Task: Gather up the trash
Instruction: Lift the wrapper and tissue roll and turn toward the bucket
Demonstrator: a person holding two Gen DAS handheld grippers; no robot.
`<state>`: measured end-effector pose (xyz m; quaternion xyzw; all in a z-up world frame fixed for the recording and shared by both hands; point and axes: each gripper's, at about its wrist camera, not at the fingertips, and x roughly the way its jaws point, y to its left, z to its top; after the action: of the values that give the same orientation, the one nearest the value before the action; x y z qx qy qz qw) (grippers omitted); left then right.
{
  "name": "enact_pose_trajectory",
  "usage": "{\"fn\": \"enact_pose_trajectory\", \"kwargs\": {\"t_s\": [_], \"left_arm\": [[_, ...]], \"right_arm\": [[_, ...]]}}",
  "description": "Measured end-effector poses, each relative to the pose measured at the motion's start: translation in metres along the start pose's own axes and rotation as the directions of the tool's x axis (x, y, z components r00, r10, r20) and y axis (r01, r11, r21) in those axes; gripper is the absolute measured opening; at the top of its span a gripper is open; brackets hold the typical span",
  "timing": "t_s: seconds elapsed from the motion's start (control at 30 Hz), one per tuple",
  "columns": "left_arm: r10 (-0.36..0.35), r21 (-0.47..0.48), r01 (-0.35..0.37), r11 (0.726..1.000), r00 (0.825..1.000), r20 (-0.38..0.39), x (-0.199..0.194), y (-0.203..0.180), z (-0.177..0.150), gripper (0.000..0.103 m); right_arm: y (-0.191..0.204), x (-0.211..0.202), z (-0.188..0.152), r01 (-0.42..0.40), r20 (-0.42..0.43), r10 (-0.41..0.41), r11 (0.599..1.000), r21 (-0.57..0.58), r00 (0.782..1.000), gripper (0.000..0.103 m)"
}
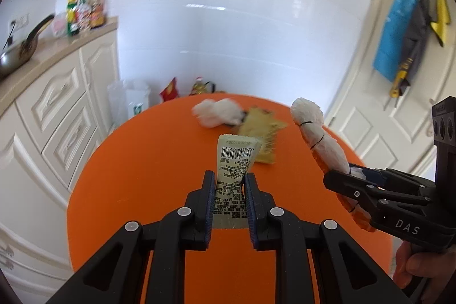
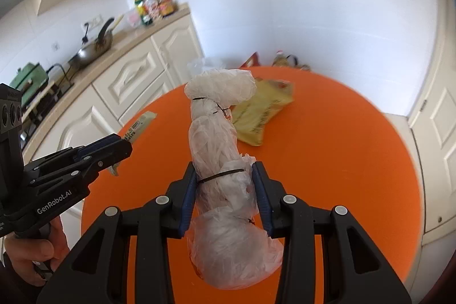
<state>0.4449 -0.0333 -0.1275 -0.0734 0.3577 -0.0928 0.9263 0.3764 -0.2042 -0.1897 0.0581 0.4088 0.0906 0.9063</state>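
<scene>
Trash is spread over the round orange table [image 1: 119, 190], with two pieces already picked up. Largest, a white plastic-wrapped bundle [image 2: 219, 161] tied with black bands is clamped between the half-closed jaws of the right gripper [image 2: 225, 190] and held above the table. A pale sachet with a barcode [image 1: 232, 161] is pinched in the nearly closed left gripper [image 1: 229, 201], also off the table. Left on the table toward its far edge: a yellow wrapper [image 1: 262, 133] and a crumpled white tissue [image 1: 218, 113] beside it. No bin is seen; roughly half is judged collected.
</scene>
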Motion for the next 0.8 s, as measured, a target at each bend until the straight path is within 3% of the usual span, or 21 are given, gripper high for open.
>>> {"fn": "enact_pose_trajectory", "kwargs": {"t_s": [0.43, 0.63, 0.8], "left_arm": [[-0.122, 0.175, 0.106, 0.979, 0.989, 0.086, -0.062, -0.095, -0.014, 0.016], [-0.217, 0.260, 0.188, 0.947, 0.972, 0.089, -0.069, -0.150, -0.020, 0.016], [-0.330, 0.334, 0.299, 0.894, 0.943, 0.041, -0.057, -0.209, -0.023, 0.016]], "right_arm": [[-0.059, -0.121, -0.028, 0.098, 0.179, -0.116, 0.989, 0.111, 0.977, 0.038], [-0.099, -0.185, -0.052, 0.179, 0.242, -0.225, 0.964, 0.198, 0.944, 0.038], [-0.144, -0.238, -0.086, 0.267, 0.255, -0.350, 0.913, 0.308, 0.901, 0.038]]}}
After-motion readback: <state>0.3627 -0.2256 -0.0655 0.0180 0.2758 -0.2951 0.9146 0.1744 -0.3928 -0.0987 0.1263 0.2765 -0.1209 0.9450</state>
